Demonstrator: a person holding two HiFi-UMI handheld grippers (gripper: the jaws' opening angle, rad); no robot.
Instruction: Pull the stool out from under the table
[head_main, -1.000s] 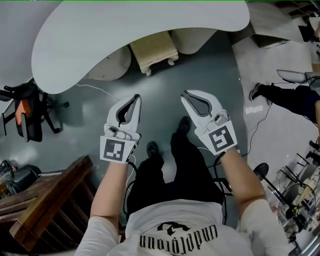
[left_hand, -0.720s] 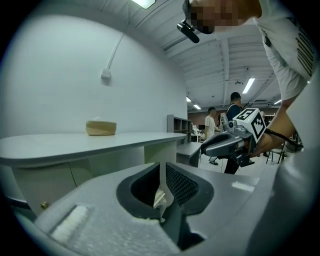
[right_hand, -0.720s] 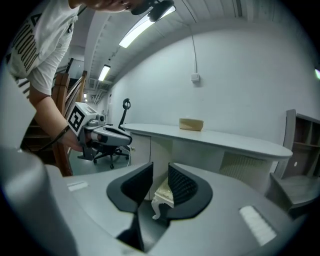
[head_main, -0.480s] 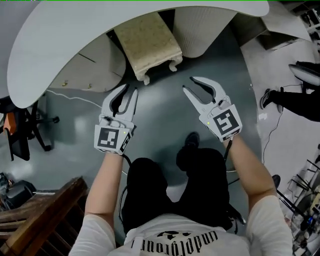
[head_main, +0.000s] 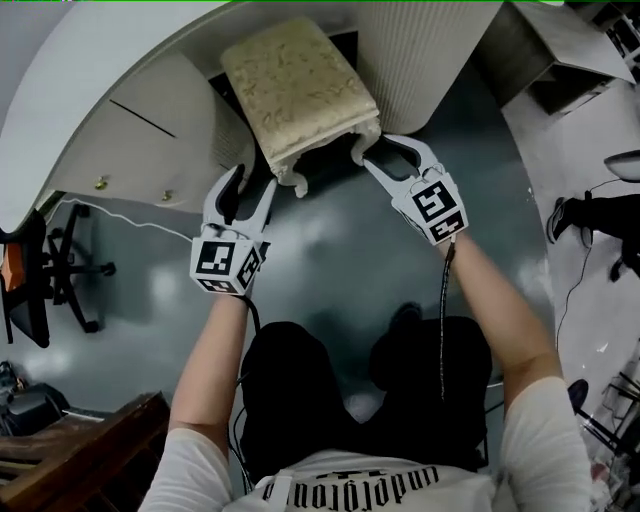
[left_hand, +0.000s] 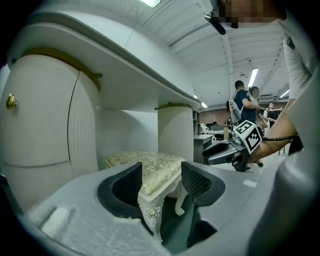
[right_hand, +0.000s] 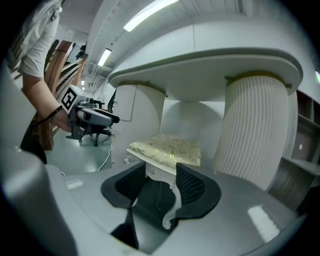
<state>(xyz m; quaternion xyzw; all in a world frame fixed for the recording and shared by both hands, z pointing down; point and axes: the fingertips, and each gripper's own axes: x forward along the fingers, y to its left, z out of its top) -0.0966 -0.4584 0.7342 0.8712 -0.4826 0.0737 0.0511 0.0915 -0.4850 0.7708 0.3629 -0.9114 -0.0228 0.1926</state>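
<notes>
Stool at top centre, mostly under the table, front edge poking out. Left gripper: jaws just been opening, about half apart, around the stool's front left leg, not clamped. Right gripper: same, half apart around the front right leg. Shirt print at bottom edge, upside down, cut off, unreadable. Gripper cubes carry square markers only.

Stool stood upright in the table's recess between two white pedestals (cream patterned cushion, white carved legs, curled feet).
</notes>
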